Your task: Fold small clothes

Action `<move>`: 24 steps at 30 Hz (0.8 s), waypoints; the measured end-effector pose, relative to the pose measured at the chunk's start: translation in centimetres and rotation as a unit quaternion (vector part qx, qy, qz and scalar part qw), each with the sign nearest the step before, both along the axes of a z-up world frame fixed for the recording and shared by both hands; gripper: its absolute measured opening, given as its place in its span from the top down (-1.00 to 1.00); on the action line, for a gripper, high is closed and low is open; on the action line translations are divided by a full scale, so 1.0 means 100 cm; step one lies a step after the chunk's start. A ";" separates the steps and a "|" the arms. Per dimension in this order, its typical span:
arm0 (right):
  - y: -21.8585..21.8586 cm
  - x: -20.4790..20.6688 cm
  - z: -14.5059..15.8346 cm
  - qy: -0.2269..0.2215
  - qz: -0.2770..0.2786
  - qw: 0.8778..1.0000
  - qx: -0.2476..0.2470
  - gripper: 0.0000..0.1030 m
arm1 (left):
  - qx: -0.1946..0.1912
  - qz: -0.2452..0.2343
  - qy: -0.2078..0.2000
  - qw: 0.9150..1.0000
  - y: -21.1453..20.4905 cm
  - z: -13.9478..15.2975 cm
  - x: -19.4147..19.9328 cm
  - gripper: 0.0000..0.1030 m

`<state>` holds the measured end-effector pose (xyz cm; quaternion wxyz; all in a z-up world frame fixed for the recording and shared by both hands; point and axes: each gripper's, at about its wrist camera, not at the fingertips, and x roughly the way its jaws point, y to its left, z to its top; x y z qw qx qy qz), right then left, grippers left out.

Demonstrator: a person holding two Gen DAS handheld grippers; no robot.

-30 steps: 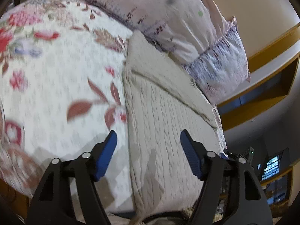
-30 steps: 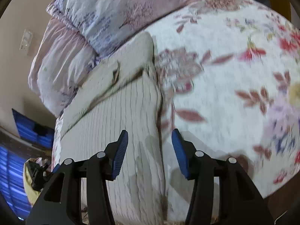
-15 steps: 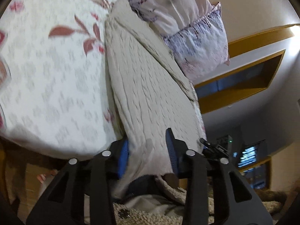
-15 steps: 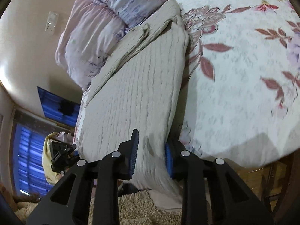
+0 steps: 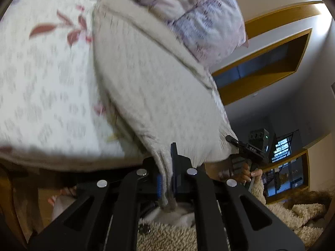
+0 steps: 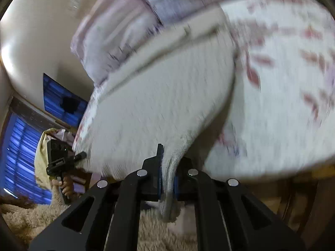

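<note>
Cream cable-knit sweater (image 5: 155, 87) lies flat on the floral bedspread (image 5: 41, 79), hem end hanging over the near bed edge, far end up by the pillows (image 5: 201, 16). Long axis runs from the grippers away toward the pillows; knit ribs follow that line. Left gripper (image 5: 166, 177) is clamped narrow on the hem's left corner, fabric bunched between the blue pads. Right gripper (image 6: 167, 179) is pinched the same way on the right corner. Each gripper shows in the other's view at the opposite corner, so the hem is spread between them. Likely reason: holding both corners keeps the edge straight for carrying it up toward the pillows to fold the sweater in half. Frames are motion-blurred; fine detail unclear.
</note>
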<state>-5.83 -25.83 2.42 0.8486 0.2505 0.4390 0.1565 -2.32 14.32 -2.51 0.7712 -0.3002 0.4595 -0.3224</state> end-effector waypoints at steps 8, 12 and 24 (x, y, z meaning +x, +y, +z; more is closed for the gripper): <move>0.003 0.003 0.052 -0.142 -0.057 0.984 -0.089 0.85 | 0.036 0.076 -0.080 0.993 0.020 0.047 0.015 0.89; 0.004 0.010 0.061 -0.182 -0.075 0.973 -0.122 0.86 | 0.055 0.111 -0.104 0.987 0.023 0.068 0.032 0.89; 0.013 0.074 0.084 -0.211 -0.098 0.955 -0.182 0.86 | 0.121 0.148 -0.153 0.970 0.010 0.118 0.115 0.89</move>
